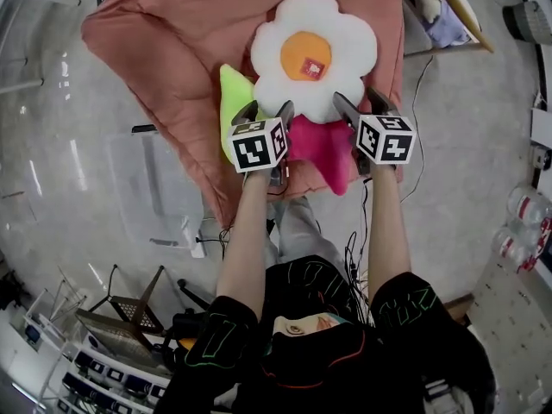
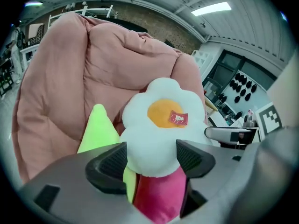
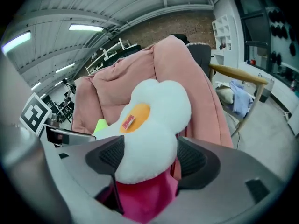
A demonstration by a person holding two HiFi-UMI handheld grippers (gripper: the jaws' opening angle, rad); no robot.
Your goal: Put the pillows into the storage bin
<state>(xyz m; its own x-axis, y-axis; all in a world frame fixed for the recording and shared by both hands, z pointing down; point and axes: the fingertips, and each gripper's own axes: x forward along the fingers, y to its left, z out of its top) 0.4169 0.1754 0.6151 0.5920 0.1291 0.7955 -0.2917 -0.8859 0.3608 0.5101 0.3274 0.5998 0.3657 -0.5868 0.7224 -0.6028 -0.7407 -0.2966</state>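
Note:
A white flower pillow with an orange centre [image 1: 313, 54] lies on top of a lime-green pillow [image 1: 231, 93] and a magenta pillow [image 1: 328, 149], all on a pink quilted lounger [image 1: 164, 33]. My left gripper [image 1: 266, 109] is open, and the flower's lower left petal [image 2: 161, 125] sits between its pads. My right gripper [image 1: 359, 100] is open too, with the lower right petal [image 3: 154, 120] between its pads. The magenta pillow [image 2: 156, 195] shows just under both sets of jaws. A clear plastic storage bin [image 1: 129, 188] stands on the floor left of the lounger.
A wooden frame with a blue cloth [image 1: 448, 15] stands at the upper right. Cables [image 1: 418, 102] trail over the glossy floor on the right. Shelving and a wire rack [image 1: 112, 335] sit at the lower left, and bottles [image 1: 522, 222] at the right edge.

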